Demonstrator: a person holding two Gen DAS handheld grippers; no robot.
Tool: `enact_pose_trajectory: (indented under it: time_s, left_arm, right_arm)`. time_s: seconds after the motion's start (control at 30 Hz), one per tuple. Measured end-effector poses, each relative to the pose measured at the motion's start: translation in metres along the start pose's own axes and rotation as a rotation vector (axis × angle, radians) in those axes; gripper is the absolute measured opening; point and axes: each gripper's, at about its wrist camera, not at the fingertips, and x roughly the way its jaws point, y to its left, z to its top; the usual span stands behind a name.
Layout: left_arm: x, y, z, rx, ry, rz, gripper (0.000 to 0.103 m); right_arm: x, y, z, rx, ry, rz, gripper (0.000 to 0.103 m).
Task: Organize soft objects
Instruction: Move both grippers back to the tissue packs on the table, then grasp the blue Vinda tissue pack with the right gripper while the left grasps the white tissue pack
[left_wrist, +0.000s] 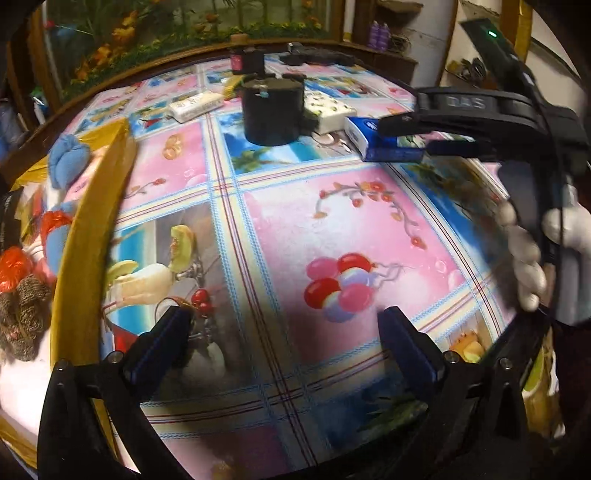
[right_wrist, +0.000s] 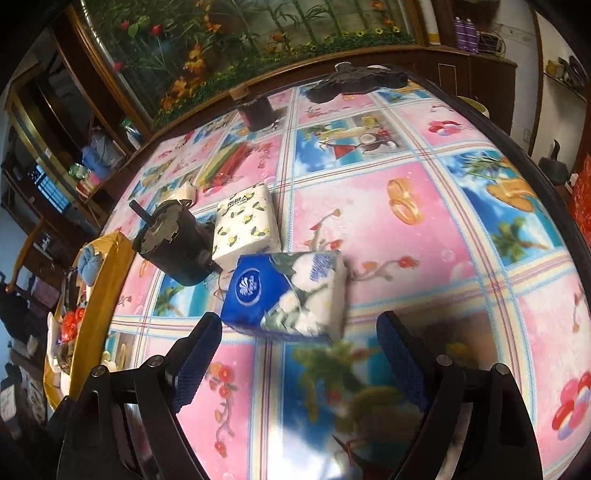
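Two sets of fingers, both released and empty. The blue tissue pack (right_wrist: 286, 293) lies on the counter (right_wrist: 424, 229) right of the black cup (right_wrist: 173, 243), long axis crosswise, just ahead of my right fingers (right_wrist: 295, 349), so they're nearer than my left fingers (left_wrist: 284, 332).

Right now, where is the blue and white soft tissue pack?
In the right wrist view the blue and white soft tissue pack lies on the patterned tablecloth, just ahead of the open right claw, near the black cylindrical container.

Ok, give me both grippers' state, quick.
Left gripper: open, empty.
Right gripper: open, holding nothing, blue tissue pack just ahead.
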Motion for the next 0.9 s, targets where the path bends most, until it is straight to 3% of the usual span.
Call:
enact_pose_trajectory:
  time_s: [0.1,0.17,0.3,0.37,0.47,0.67,0.9]
  left_arm:
    - [-0.004,0.021,0.015,-0.061,0.015,-0.102,0.103]
    - [-0.008,0.042,0.032,-0.119,0.001,-0.115,0.099]
    - [-0.019,0.080,0.081,-0.180,-0.074,-0.019,0.099]
    - [-0.018,0.094,0.108,-0.186,-0.106,0.005,0.099]
    - [-0.001,0.114,0.150,-0.194,-0.114,0.045,0.099]
    - [0.061,0.131,0.210,-0.155,-0.035,0.082,0.099]
    - [0.122,0.124,0.228,-0.032,0.094,0.094,0.099]
  right_arm:
    - [0.017,0.014,0.009,-0.038,0.022,-0.040,0.088]
    - [0.027,0.023,0.015,-0.067,0.026,-0.063,0.091]
    - [0.039,0.032,0.020,-0.108,0.004,-0.067,0.091]
    - [0.042,0.034,0.018,-0.133,-0.014,-0.068,0.076]
    - [0.043,0.033,0.016,-0.144,-0.027,-0.064,0.073]
    - [0.042,0.020,0.018,-0.107,-0.031,-0.006,0.076]
    - [0.042,0.014,0.021,-0.088,-0.028,0.023,0.078]
